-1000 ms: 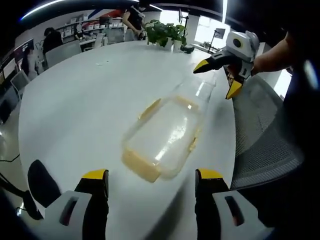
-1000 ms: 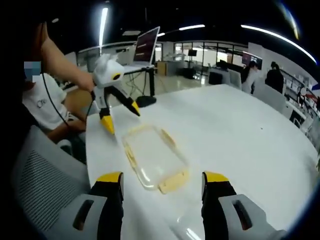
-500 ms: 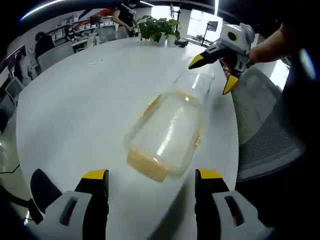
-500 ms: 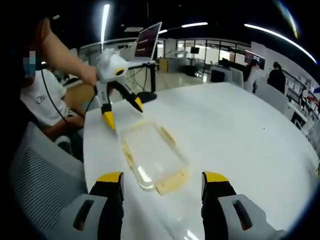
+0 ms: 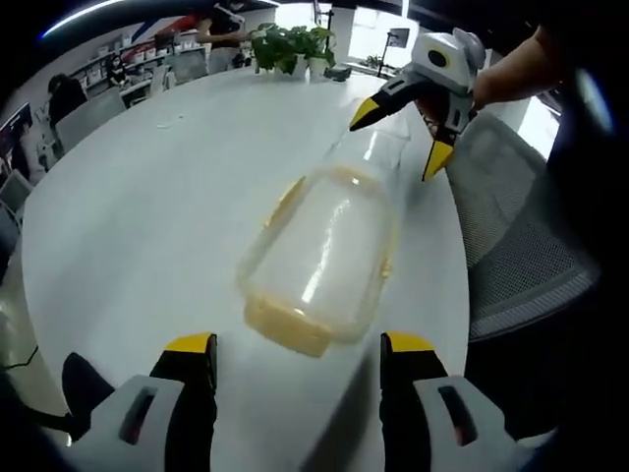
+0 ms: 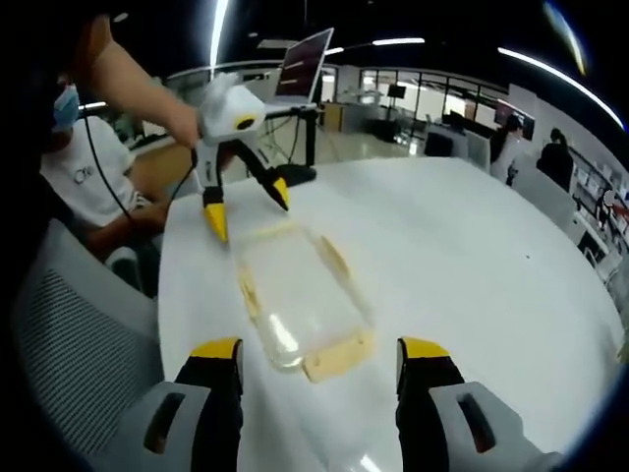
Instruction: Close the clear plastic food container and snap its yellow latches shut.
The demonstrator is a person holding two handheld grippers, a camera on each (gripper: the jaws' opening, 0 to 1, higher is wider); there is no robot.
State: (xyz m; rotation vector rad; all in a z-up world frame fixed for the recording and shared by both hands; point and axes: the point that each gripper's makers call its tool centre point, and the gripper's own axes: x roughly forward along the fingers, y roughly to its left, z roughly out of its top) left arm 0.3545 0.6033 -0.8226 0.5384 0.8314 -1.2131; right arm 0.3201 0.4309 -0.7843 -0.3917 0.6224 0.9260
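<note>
A clear plastic container [image 5: 324,246] with yellow latches [image 5: 287,336] lies on the white round table [image 5: 147,197]. At its far end in the left gripper view, a clear piece [image 5: 385,152], apparently the lid, lies flat on the table. My right gripper [image 5: 398,138] hovers over that piece, open, holding nothing. My left gripper [image 5: 300,346] is open just short of the container's near end. In the right gripper view the container [image 6: 300,290] lies ahead of my open right gripper [image 6: 319,351], and the left gripper [image 6: 248,208] hangs open above its far end.
A grey mesh chair [image 5: 521,246] stands by the table's edge, close to the container. Potted plants [image 5: 290,44] sit at the far side of the table. A person in a white shirt [image 6: 88,187] sits beyond the table, near a screen on a stand [image 6: 305,64].
Both grippers have drawn slightly nearer the container, which looks a little larger in each view. The container has not moved. Both grippers remain open.
</note>
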